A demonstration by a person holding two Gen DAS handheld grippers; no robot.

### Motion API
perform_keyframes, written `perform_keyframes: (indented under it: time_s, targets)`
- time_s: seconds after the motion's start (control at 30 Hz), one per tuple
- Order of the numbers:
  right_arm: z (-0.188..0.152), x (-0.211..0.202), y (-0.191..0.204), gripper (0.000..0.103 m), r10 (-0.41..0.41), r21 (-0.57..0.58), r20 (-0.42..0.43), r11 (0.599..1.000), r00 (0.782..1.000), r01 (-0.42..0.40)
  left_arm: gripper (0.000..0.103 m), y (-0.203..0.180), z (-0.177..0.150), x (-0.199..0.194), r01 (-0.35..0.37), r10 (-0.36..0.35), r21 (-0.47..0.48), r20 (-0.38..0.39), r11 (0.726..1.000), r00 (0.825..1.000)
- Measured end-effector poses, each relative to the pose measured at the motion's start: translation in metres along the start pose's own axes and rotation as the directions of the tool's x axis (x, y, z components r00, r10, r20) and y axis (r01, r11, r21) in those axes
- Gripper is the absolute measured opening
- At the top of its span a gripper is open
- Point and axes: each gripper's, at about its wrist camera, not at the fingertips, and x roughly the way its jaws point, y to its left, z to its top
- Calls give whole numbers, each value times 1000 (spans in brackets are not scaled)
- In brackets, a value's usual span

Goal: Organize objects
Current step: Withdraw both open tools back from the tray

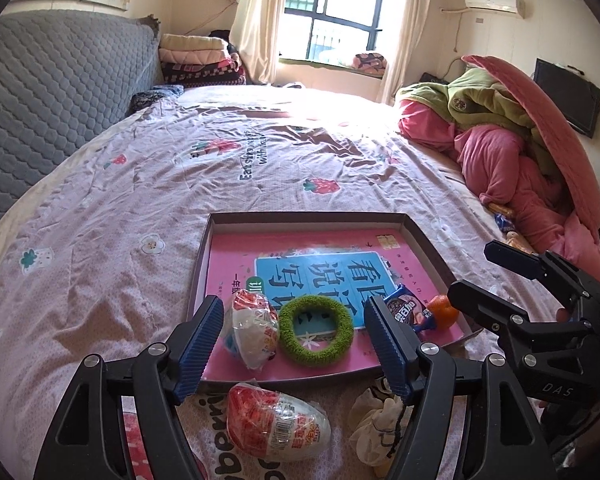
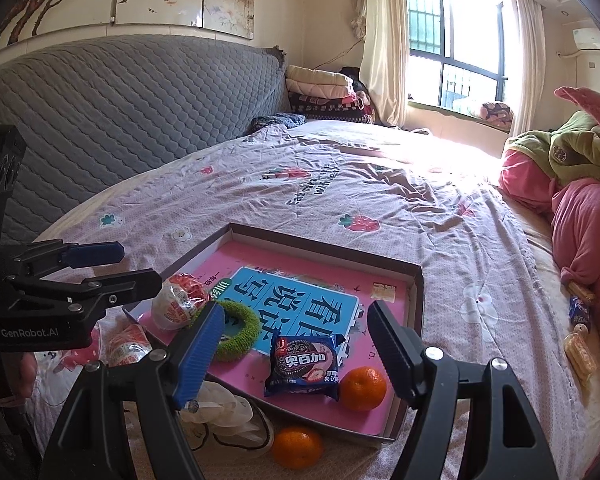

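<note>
Wrapped egg-shaped snack (image 1: 278, 422) lies on the bed outside the tray (image 1: 432, 240), long axis crosswise, directly below the left gripper (image 1: 296, 344), whose fingers gape empty; the right gripper (image 2: 296, 346), also spread and empty, hangs nearer the loose orange (image 2: 297, 447).

The white cloth bundle (image 1: 374, 426) lies partly behind the left gripper's (image 1: 296, 346) finger, so its shape is hard to make out. Only a sliver of the orange (image 1: 444, 312) peeks past the cookie packet (image 1: 404, 308), itself half covered. The small snacks (image 2: 578, 328) by the pink blanket (image 2: 584, 232) are too tiny to name. The second wrapped egg (image 2: 126, 344) is mostly hidden behind the gripper arm.
</note>
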Motion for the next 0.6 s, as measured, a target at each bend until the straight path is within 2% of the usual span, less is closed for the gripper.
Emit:
perform_keyframes:
  time_s: [0.6]
  targets:
    - [1, -29, 2, 74, 10, 11, 50, 1000, 999, -10, 74, -1, -15, -23, -17, 17, -26, -6, 1000, 1000]
